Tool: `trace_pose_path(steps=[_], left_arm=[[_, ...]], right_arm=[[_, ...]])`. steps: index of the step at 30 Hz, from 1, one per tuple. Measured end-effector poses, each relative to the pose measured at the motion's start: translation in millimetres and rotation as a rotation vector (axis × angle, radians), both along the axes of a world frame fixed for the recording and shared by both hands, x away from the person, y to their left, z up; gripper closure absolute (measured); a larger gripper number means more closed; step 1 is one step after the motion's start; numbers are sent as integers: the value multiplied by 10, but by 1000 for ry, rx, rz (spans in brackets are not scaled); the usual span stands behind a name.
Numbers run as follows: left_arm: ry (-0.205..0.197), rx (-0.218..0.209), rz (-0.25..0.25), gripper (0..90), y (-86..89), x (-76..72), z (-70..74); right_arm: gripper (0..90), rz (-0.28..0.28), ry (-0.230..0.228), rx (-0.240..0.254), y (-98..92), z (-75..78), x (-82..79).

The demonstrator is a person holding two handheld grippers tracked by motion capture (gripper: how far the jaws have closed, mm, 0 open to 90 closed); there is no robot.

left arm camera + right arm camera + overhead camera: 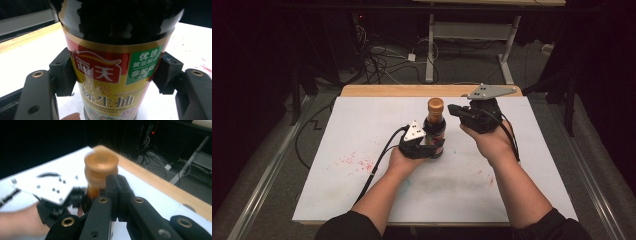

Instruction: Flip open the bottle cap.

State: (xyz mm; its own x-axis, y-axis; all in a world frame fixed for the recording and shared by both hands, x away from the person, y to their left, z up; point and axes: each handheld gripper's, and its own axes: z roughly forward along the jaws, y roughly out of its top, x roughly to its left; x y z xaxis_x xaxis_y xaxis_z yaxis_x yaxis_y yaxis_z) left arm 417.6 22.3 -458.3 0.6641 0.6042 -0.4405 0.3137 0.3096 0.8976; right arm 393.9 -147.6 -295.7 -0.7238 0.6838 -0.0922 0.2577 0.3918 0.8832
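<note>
bottle (435,129), dark glass, orange cap (101,165), red-yellow label (110,82)

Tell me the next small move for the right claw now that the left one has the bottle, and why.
Probably open the right claw and ease it forward around the orange cap. The left claw is clamped on the sauce bottle at its label, holding it upright on the white board, while the right claw's jaws sit pressed together just beside the cap, not yet on it.
</note>
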Motion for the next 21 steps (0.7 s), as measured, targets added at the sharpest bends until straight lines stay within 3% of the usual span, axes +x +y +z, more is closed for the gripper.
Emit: trace_pose_path(steps=[3,4,6,7,8,9,10,11,19,20,21], left_arm=[[-3,-3,3,296,-5,-4,-4],[-18,47,-20,297,26,-9,-12],[-19,57,-24,297,32,-9,-12],[-19,55,-22,297,31,-10,-13],[-6,2,2,297,-3,-6,-6],[-18,48,-18,297,33,-5,-14],[-19,41,-16,297,33,-7,-17],[-9,-5,3,298,5,-7,-15],[-6,-24,14,308,8,-7,-21],[17,-88,54,308,-27,0,-7],[21,-96,56,308,-19,6,-6]], right_arm=[[900,16,1,-4,43,-27,3],[900,24,5,-1,62,-25,2],[900,25,4,-6,86,-23,1],[900,24,4,-15,114,-13,8],[900,23,6,-15,125,-14,12],[900,21,5,-19,130,-14,15],[900,21,5,-19,130,-14,15],[900,22,6,-14,133,-14,16],[900,17,17,-27,175,14,31],[900,15,20,-28,199,23,51],[900,13,17,-36,220,29,59]])
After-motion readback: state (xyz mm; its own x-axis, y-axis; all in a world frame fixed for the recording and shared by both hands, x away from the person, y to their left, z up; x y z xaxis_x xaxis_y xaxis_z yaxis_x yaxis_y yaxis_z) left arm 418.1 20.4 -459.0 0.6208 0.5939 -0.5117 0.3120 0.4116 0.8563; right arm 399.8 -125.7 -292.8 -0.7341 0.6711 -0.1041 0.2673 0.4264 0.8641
